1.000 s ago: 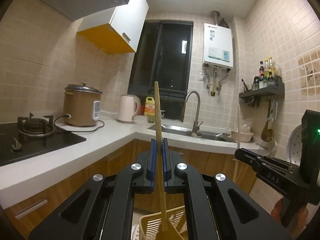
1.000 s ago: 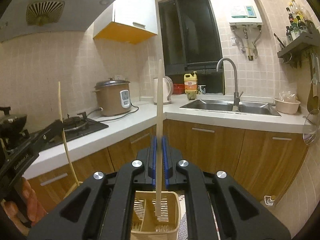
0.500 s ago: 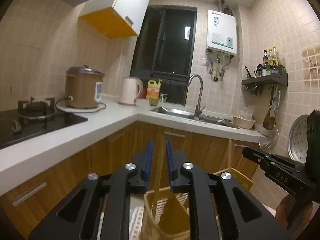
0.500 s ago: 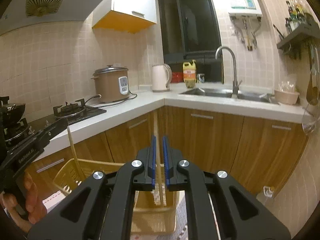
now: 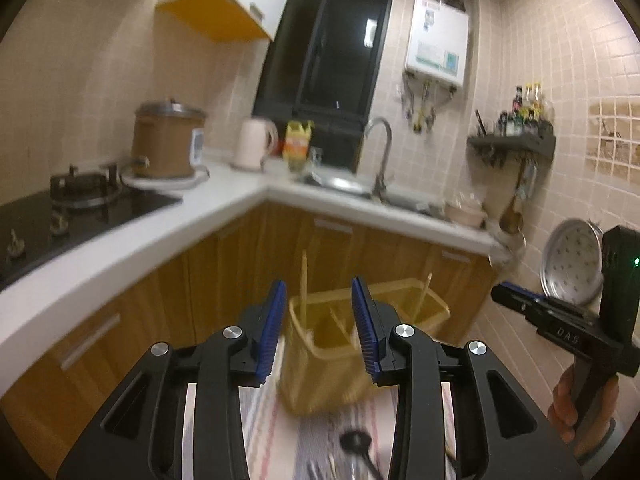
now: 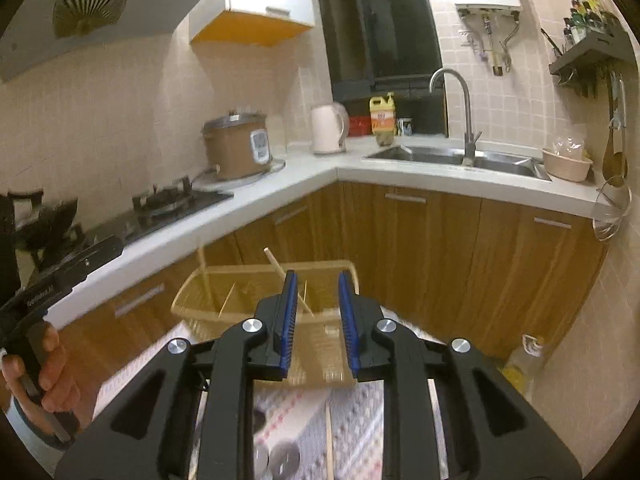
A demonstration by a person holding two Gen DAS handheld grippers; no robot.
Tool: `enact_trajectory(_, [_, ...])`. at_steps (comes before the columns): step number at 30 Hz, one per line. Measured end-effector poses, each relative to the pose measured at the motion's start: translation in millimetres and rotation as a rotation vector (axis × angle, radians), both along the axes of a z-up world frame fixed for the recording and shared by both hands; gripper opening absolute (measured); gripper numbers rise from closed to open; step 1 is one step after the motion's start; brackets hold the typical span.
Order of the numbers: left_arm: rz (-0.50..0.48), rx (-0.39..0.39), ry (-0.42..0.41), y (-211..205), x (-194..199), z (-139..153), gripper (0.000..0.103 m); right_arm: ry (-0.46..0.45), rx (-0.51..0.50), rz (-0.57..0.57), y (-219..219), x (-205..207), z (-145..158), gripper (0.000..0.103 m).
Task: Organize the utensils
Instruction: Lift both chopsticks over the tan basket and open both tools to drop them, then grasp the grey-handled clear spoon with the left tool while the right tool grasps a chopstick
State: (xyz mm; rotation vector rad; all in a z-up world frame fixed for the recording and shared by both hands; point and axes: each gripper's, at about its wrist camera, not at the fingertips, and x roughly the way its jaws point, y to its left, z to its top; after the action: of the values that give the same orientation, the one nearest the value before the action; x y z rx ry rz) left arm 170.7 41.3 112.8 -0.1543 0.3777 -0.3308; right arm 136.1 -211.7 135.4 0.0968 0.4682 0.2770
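Observation:
A yellow slotted basket (image 5: 400, 286) stands on a striped cloth (image 5: 268, 420), just past my left gripper (image 5: 318, 292). Its jaws are opening and nothing is between the blue pads. Wooden chopsticks (image 5: 304, 280) lean inside the basket, another (image 5: 425, 292) at its right end. My right gripper (image 6: 317, 280) is open and empty in front of the same basket (image 6: 224, 276), where a chopstick (image 6: 276, 268) slants just beyond its tips. One chopstick (image 6: 329, 440) lies on the cloth (image 6: 360, 408). A black spoon (image 5: 354, 440) lies blurred below the left fingers.
A white L-shaped counter (image 6: 304, 180) carries a gas stove (image 6: 164, 200), rice cooker (image 6: 236, 148), kettle (image 6: 328, 128) and sink (image 6: 452, 156). Wooden cabinets (image 6: 440, 260) stand behind the basket. A bottle (image 6: 520, 364) sits on the floor at right. A hand (image 6: 44, 376) holds the other gripper.
Each gripper held a chopstick upright; both have opened and the chopsticks now stand in the basket. Both views have tilted down and drawn back from the basket.

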Motion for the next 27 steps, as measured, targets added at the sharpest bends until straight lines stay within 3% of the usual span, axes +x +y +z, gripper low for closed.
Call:
enact_trajectory(9, [-0.091, 0.068, 0.236, 2, -24, -39, 0.033, 0.145, -0.051, 0.050, 12, -44, -24, 0.019])
enact_trajectory(18, [-0.241, 0.131, 0.674, -4, 1, -133, 0.032, 0.338, -0.076, 0.070, 10, -42, -64, 0.023])
enact_trajectory(19, [-0.251, 0.136, 0.702, -6, 2, -141, 0.032, 0.373, -0.079, 0.077, 10, -39, -70, 0.026])
enact_trajectory(20, [-0.259, 0.140, 0.726, -7, 3, -148, 0.032, 0.401, -0.081, 0.081, 9, -37, -74, 0.036])
enact_trajectory(21, [-0.266, 0.147, 0.744, -9, 4, -154, 0.032, 0.433, -0.076, 0.089, 8, -34, -80, 0.054])
enact_trajectory(22, [-0.270, 0.161, 0.755, -11, 4, -159, 0.032, 0.443, -0.069, 0.092, 7, -33, -84, 0.061])
enact_trajectory(25, [-0.276, 0.202, 0.763, -15, 1, -167, 0.032, 0.493, -0.112, 0.088, 8, -27, -95, 0.061])
enact_trajectory(27, [-0.285, 0.225, 0.768, -19, 0, -172, 0.031, 0.559, -0.121, 0.078, 9, -18, -106, 0.051])
